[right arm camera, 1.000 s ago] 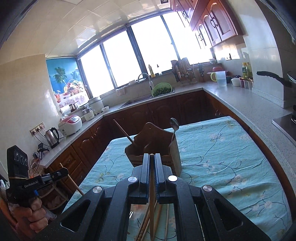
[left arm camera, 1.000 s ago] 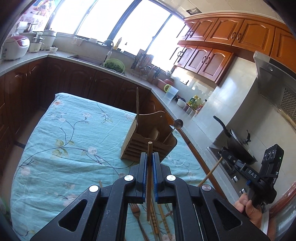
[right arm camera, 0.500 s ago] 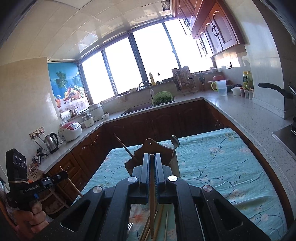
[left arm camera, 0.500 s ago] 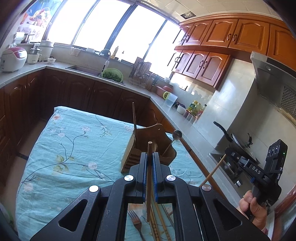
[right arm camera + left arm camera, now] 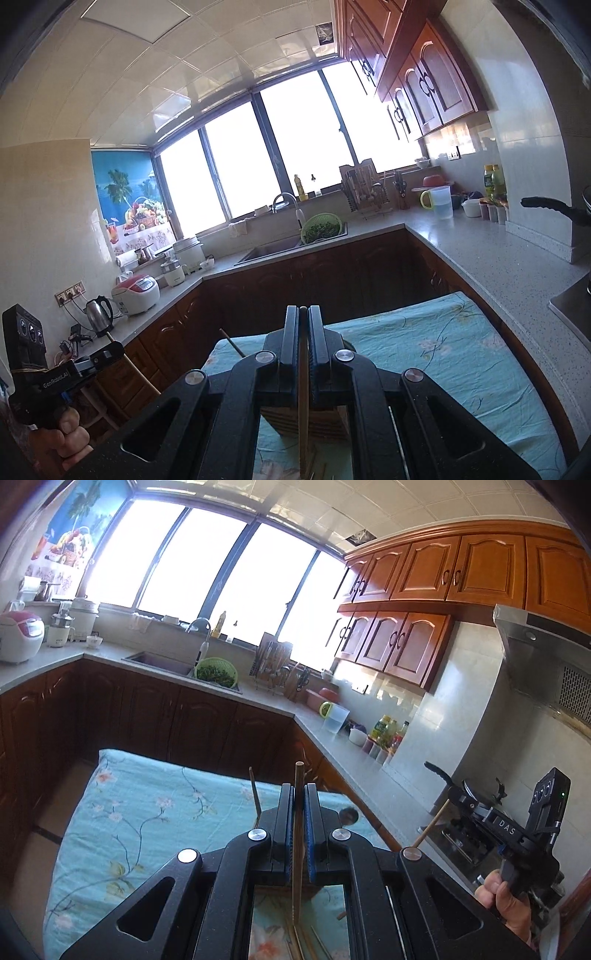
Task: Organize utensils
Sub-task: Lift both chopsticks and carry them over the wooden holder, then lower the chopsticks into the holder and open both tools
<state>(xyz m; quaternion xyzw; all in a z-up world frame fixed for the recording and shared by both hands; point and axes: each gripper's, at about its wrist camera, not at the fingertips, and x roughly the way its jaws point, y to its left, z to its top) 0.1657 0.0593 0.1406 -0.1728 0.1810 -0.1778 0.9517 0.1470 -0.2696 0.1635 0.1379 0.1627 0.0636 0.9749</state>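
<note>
- Left wrist view: left gripper [image 5: 299, 812] jaws clamp an upright chopstick [image 5: 297, 834]; wooden utensil holder [image 5: 267, 818] sits just ahead, below.
- Right gripper [image 5: 303, 336] jaws clamp another chopstick [image 5: 303, 406], holder straight ahead.

This is a home kitchen. Ahead of the left claw [image 5: 299, 801], a sink [image 5: 159, 661] and tap [image 5: 202, 635] sit under a wide window [image 5: 207, 565], with a green colander [image 5: 215, 671] just beside the sink. Wooden cabinets [image 5: 436, 602] hang up to its right above a range hood [image 5: 546, 664]. Far to its left stands a rice cooker [image 5: 18, 637]. Left of the right claw [image 5: 303, 325], a kettle [image 5: 99, 310] rests on the counter [image 5: 498, 258].
</note>
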